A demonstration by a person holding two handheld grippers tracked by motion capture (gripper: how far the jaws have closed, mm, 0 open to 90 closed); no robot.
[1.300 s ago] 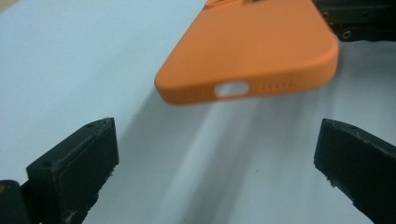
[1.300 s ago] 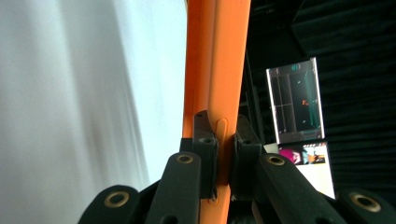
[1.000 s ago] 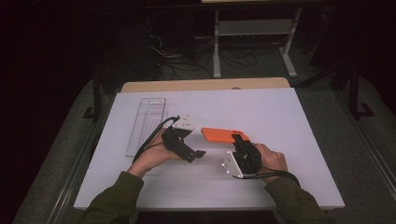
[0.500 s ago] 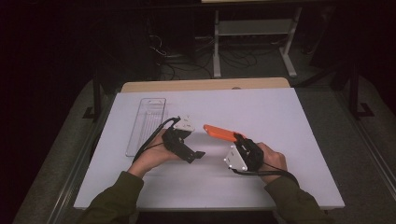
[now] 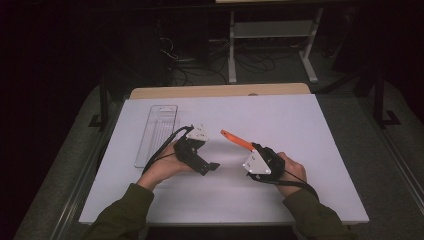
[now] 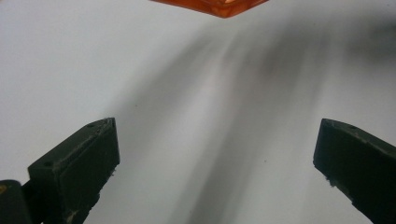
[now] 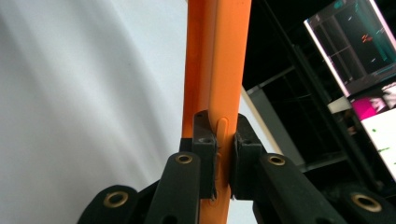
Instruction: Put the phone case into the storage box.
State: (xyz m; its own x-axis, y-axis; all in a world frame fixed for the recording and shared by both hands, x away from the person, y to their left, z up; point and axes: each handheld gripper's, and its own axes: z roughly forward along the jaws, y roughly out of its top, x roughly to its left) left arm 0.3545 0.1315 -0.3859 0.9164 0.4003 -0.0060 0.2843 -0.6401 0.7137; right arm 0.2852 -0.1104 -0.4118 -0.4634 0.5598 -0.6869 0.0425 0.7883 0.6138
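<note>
A flat orange plastic piece [image 5: 236, 140] is clamped on edge in my right gripper [image 5: 254, 148], right of the table's middle, and sticks out toward the far left. In the right gripper view both pads squeeze the orange piece [image 7: 224, 70] low down, with the right gripper [image 7: 219, 154] shut on it. My left gripper [image 5: 207, 150] rests on the white table top a little to the left, jaws wide apart. In the left gripper view the left gripper [image 6: 217, 158] has only bare table between its jaws, and a corner of the orange piece [image 6: 212, 5] shows at the top.
A clear, long plastic tray [image 5: 157, 132] lies on the white table top [image 5: 300, 130] to the left of the left hand. A wooden strip [image 5: 220, 91] runs along the far edge. Beyond it stand a metal frame [image 5: 270, 30] and cables on a dark floor.
The right hand has rolled, so the orange piece has gone from lying flat and wide to standing on edge as a thin strip. The left gripper has kept still.
</note>
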